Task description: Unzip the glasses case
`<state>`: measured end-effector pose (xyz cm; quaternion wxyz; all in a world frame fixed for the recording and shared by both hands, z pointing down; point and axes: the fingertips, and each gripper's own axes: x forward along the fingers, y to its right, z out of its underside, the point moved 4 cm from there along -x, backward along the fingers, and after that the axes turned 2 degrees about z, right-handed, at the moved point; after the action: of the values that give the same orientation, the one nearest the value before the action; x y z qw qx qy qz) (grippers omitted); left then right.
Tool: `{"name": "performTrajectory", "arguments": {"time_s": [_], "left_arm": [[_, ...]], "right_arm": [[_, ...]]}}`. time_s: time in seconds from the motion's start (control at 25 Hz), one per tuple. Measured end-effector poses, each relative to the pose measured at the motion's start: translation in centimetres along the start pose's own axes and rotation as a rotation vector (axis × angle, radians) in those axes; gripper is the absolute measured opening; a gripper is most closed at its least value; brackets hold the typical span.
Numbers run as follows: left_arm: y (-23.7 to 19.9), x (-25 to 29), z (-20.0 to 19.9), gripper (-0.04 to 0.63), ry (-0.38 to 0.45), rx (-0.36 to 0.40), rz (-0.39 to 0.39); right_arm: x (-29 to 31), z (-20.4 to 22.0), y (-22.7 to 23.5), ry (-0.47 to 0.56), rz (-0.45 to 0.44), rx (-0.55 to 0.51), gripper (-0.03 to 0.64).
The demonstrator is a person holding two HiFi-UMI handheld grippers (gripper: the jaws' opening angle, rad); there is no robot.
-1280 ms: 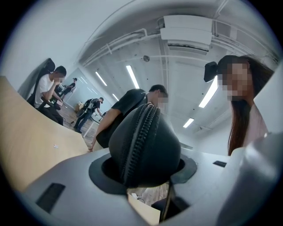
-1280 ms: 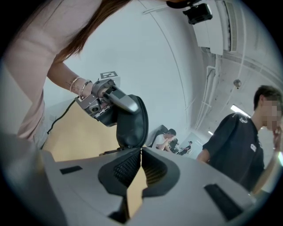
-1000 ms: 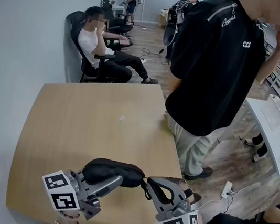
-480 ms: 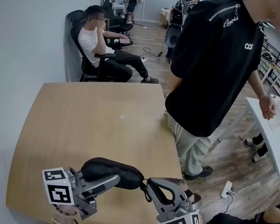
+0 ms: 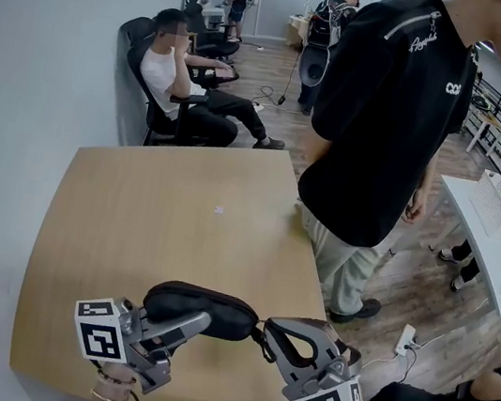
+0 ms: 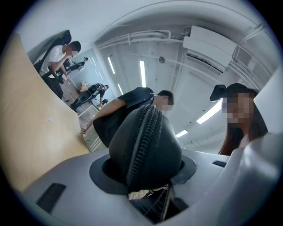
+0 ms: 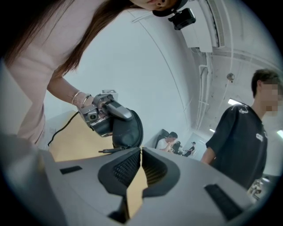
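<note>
— Where is everything right now?

— Over the near edge of the light wooden table (image 5: 133, 223), you hold the black oval zipped glasses case (image 5: 199, 308) lengthwise between your two tools. It looks to be held up off the surface. Your left gripper (image 5: 190, 324) is clamped around the case's left end, its jaws bearing on both sides of the shell. Your right gripper (image 5: 269, 327) sits at the opposite end with its jaws pressed tip to tip.

— And how far along am I?

— By my reading, barely begun. In the left gripper view the row of zipper teeth (image 6: 140, 141) runs meshed over the whole end of the case, and no gap shows. The thin dark zip pull (image 7: 110, 151) leads right into the right jaw tips, so I judge that you have it pinched. The whole run round the case is left to do.

— Anything you can't make out?

— The far side of the zip is hidden in every view. The pinch itself is tiny, and your hands are cut off at the bottom of the head view.
</note>
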<state>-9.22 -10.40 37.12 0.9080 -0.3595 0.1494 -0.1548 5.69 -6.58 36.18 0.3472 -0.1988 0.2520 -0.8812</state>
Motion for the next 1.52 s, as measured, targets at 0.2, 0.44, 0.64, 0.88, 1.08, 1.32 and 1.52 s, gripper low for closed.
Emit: {"name": "performTrajectory", "arguments": {"time_s": [0.2, 0.44, 0.64, 0.88, 1.08, 1.32, 1.52], "left_arm": [[0.3, 0.0, 0.0, 0.206, -0.005, -0.001, 0.0], [0.5, 0.2, -0.1, 0.206, 0.023, -0.04, 0.025], [0.4, 0.1, 0.1, 0.206, 0.06, -0.086, 0.055], [0.7, 0.1, 0.0, 0.206, 0.079, -0.112, 0.071], [0.8, 0.2, 0.2, 0.206, 0.099, -0.161, 0.087], [1.3, 0.2, 0.4, 0.204, 0.095, -0.171, 0.083], [1.2, 0.2, 0.7, 0.204, 0.065, -0.145, 0.07]], "right_arm": [[0.0, -0.1, 0.2, 0.012, 0.012, 0.012, 0.017], [-0.5, -0.6, 0.7, 0.048, 0.056, 0.031, 0.017], [-0.8, -0.7, 0.7, 0.041, 0.052, 0.022, 0.015], [-1.0, -1.1, 0.9, 0.054, 0.075, 0.014, 0.015], [-1.2, -1.5, 1.1, 0.07, 0.087, 0.015, 0.015], [-1.4, -1.7, 1.3, 0.077, 0.1, 0.036, 0.015], [-0.9, -1.6, 1.0, 0.082, 0.076, 0.067, 0.015]]}}
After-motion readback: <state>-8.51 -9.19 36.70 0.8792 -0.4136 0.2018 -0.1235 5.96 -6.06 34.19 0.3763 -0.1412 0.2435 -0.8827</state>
